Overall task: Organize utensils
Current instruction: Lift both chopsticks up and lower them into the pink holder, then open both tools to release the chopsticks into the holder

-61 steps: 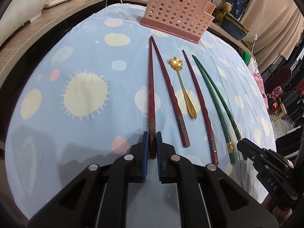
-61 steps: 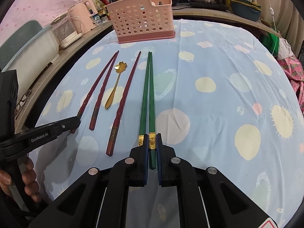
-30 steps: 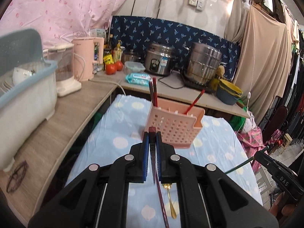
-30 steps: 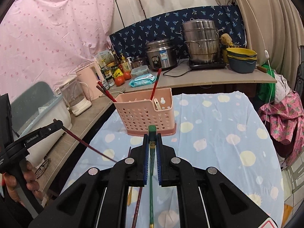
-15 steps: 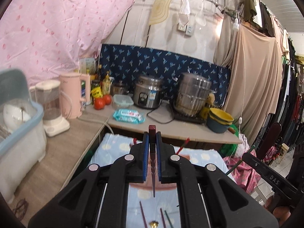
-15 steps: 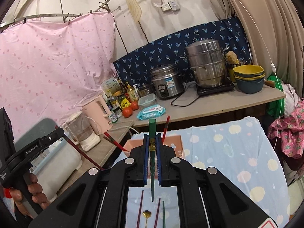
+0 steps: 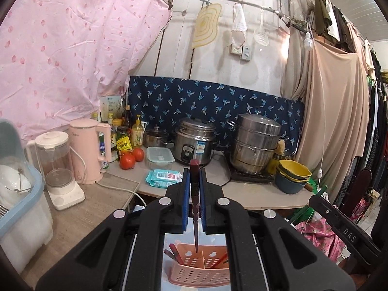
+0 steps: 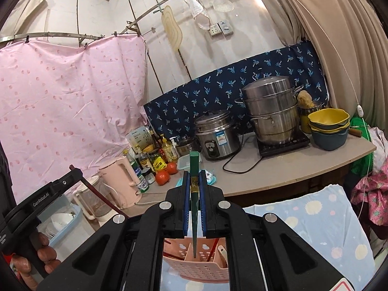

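Observation:
My left gripper [image 7: 194,177] is shut on a dark red chopstick [image 7: 194,208] held upright, tip pointing down over the pink perforated utensil basket [image 7: 201,272]. The basket holds several red chopsticks. My right gripper [image 8: 194,181] is shut on a green chopstick [image 8: 194,213] with a gold band, also upright, its tip over a middle compartment of the basket [image 8: 196,270]. The left gripper and its red chopstick [image 8: 104,200] show at the left of the right wrist view. The right gripper [image 7: 344,228] shows at the right edge of the left wrist view.
A counter [image 7: 254,190] behind the table holds a rice cooker [image 7: 195,144], a steel steamer pot [image 7: 254,143], stacked bowls [image 7: 292,175], a pink kettle [image 7: 88,150], a blender [image 7: 57,167] and tomatoes. A blue dish rack [image 7: 14,194] stands at left. The spotted blue tablecloth [image 8: 322,220] lies below.
Both grippers lifted their chopsticks off the table, swung them upright and moved forward. The basket now sits directly beneath both chopstick tips.

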`<control>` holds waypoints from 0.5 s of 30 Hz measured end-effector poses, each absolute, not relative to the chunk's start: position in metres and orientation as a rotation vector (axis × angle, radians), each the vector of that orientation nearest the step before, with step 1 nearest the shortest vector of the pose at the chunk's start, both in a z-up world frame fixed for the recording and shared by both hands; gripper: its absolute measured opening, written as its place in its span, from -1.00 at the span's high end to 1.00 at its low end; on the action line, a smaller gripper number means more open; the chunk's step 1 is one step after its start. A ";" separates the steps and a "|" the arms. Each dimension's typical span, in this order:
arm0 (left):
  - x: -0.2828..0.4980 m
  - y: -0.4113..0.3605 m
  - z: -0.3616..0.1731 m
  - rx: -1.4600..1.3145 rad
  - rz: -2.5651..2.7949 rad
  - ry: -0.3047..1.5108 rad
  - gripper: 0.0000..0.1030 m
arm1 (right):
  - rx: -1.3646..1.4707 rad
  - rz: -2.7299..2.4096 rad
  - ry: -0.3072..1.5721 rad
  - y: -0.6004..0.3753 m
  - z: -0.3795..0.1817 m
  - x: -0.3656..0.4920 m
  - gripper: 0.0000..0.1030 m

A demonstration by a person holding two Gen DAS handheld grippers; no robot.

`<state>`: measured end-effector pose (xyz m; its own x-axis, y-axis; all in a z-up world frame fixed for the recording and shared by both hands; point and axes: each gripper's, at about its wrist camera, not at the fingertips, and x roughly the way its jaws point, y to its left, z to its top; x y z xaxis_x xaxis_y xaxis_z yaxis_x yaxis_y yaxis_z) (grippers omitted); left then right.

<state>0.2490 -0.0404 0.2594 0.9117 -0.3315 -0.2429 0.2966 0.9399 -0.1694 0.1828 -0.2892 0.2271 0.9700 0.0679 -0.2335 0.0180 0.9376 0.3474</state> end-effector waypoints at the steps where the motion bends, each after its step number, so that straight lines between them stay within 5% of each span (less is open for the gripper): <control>1: 0.256 -0.041 0.254 -0.126 -0.318 0.283 0.87 | 0.353 0.021 0.251 -0.289 0.224 0.188 0.86; 15: 0.290 -0.044 0.194 -0.123 -0.295 0.415 0.86 | 0.357 0.015 0.439 -0.280 0.147 0.237 0.86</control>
